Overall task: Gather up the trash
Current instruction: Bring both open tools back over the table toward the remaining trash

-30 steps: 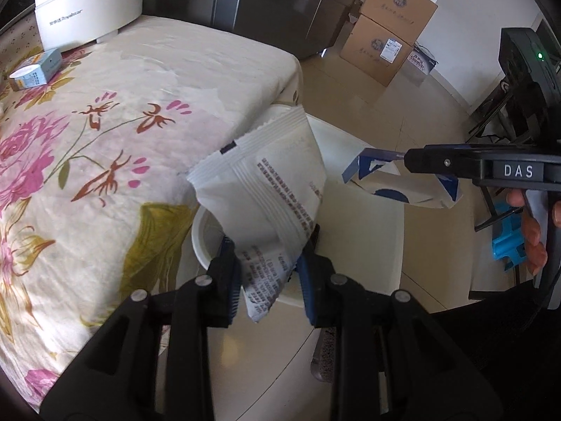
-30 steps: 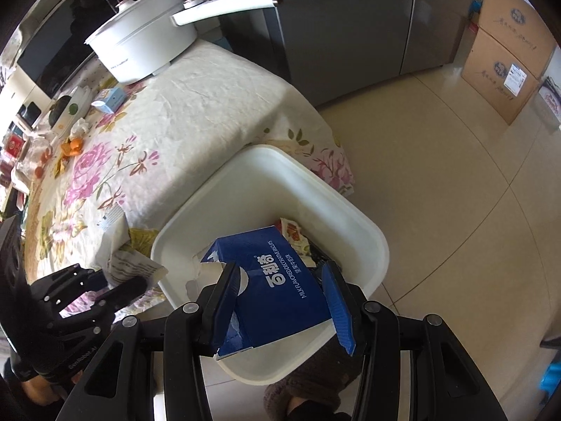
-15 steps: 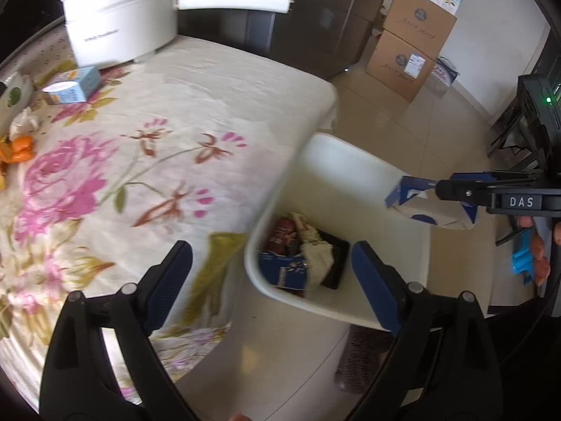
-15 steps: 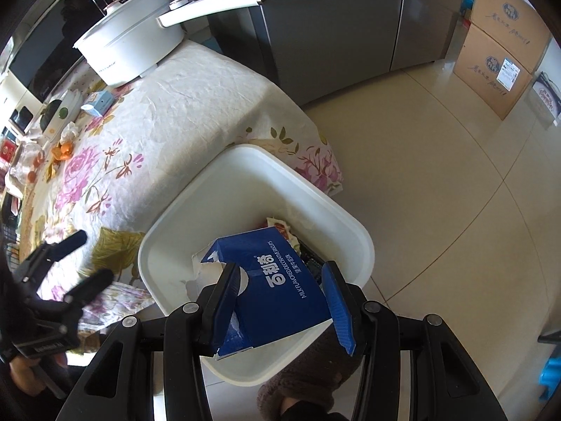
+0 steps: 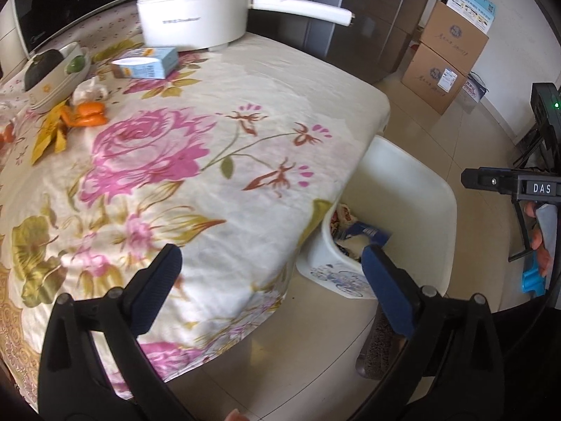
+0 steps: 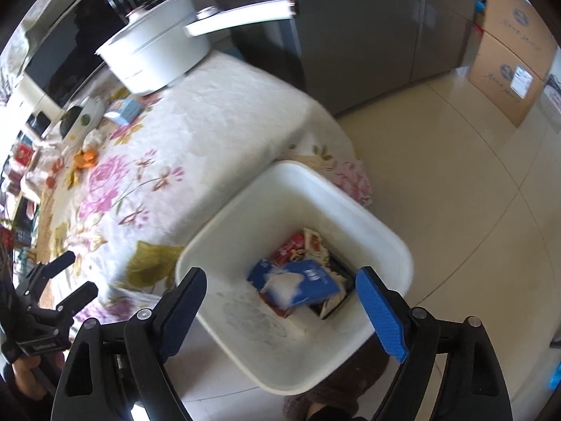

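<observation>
Released since the earlier frame, blue tissue box [image 6: 298,280] now lies in white bin [image 6: 396,245] beside the table [image 5: 210,140], so right gripper [image 6: 280,305] and left gripper [image 5: 270,273] both hang spread and empty.

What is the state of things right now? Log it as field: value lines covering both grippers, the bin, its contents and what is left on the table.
left gripper: open, empty, over the table edge
right gripper: open, empty, above the bin
bin: white, on the floor beside the table
bin contents: blue tissue pack on top of red wrappers
left on table: orange peel, yellow wrapper, small blue carton
</observation>
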Motion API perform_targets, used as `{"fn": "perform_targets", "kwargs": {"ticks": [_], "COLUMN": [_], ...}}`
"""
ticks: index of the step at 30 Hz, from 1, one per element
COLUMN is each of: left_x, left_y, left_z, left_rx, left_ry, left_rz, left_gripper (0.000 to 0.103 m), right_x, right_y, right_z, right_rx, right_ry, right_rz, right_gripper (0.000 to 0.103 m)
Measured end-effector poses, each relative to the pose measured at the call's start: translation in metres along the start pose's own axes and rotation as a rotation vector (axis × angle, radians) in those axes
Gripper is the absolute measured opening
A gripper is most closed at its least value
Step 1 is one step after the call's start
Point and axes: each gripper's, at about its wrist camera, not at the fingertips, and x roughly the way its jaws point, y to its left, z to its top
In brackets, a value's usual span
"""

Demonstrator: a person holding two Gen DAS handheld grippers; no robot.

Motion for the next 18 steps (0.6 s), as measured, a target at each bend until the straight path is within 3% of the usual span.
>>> {"fn": "perform_targets", "kwargs": {"ticks": [18], "left_x": [-0.041], "left_y": [0.098], "left_z": [-0.018], "left_rx": [-0.219], "left_ry": [-0.001], "left_rz": [0.082], "left_gripper": [0.102], "right_x": [0.008], "right_y": [0.111], "right_z": [0.021], "right_rx": [-0.171], "right_ry": [0.025], "right_rz": [0.040], "right_gripper": [0.089]}}
